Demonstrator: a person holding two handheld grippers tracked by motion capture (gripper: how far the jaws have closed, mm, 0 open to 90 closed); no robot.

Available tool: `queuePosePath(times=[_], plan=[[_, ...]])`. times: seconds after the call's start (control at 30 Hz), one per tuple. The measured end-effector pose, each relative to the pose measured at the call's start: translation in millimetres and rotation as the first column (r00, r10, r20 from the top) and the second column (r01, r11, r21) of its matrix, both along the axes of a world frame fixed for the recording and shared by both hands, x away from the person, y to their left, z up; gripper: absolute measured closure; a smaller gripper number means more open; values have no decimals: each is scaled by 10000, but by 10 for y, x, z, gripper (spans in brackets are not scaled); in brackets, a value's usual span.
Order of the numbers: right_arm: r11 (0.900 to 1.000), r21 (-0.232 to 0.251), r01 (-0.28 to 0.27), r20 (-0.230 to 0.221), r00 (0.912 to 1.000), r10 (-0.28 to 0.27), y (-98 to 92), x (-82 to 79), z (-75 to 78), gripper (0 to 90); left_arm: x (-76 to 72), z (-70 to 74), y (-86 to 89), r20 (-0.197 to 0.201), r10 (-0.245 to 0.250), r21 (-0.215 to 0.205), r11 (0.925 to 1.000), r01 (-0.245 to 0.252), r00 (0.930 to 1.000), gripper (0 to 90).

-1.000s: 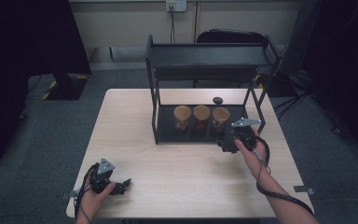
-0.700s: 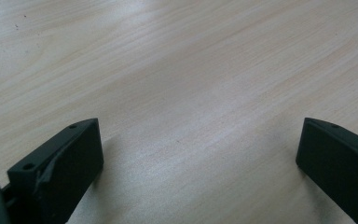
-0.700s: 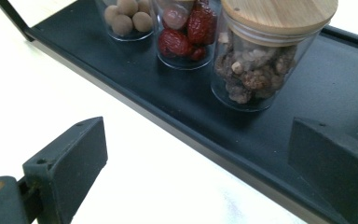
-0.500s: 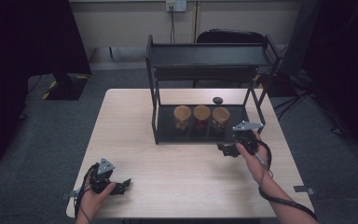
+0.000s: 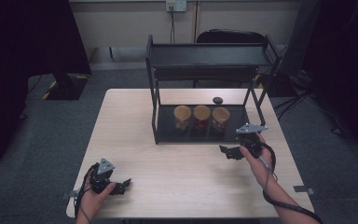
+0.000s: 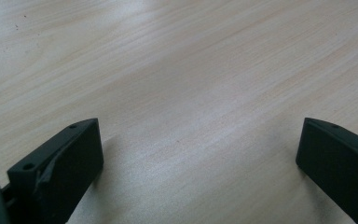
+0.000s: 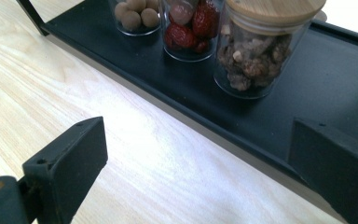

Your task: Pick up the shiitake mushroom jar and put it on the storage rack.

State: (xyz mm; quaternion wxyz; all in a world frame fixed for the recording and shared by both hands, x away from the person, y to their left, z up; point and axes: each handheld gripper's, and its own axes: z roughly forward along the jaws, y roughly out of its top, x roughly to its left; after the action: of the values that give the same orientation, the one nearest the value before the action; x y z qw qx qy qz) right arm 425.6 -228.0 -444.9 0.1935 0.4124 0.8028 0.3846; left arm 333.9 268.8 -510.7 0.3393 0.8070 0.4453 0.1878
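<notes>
At about seven o'clock on the pale wooden table, near its front edge, the left gripper rests in the person's left hand, its jaws pointing toward three o'clock; in the left gripper view they stand wide apart with bare wood grain between them. Toward twelve o'clock stands a black two-level rack, its lower tray lying on the table. On that tray three glass jars with wooden lids stand close in a row: the jar of pale round balls at the left, the jar of red fruit in the middle, and the jar of brown nuts at the right (contents are plain in the right gripper view). A small dark object lies on the table behind the tray. At about four o'clock, just in front of the tray's right end, the right gripper is held in the right hand, pointing toward nine o'clock. Its jaws are spread wide, holding nothing, with the jar of brown nuts nearest, beyond and apart from them.
</notes>
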Motion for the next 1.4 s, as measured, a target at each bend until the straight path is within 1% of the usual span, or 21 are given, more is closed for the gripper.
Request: queuePosePath(times=[0.43,0.53,1.07,1.4], plan=[[9999,-1,-158,-8,9999,158,-13,-107,3,43,0,0,0,-2,0,0,10000,0,10000,2],[9998,-45,-218,1,9998,218,-6,-130,-8,42,0,0,0,-1,0,1,10000,0,10000,2],[9991,75,-427,-127,9990,428,-19,-240,-82,43,0,0,0,-1,-1,1,10000,1,10000,2],[9990,162,-408,-235,9989,412,-124,-330,-137,43,0,0,0,-2,-2,3,10000,2,10000,2]])
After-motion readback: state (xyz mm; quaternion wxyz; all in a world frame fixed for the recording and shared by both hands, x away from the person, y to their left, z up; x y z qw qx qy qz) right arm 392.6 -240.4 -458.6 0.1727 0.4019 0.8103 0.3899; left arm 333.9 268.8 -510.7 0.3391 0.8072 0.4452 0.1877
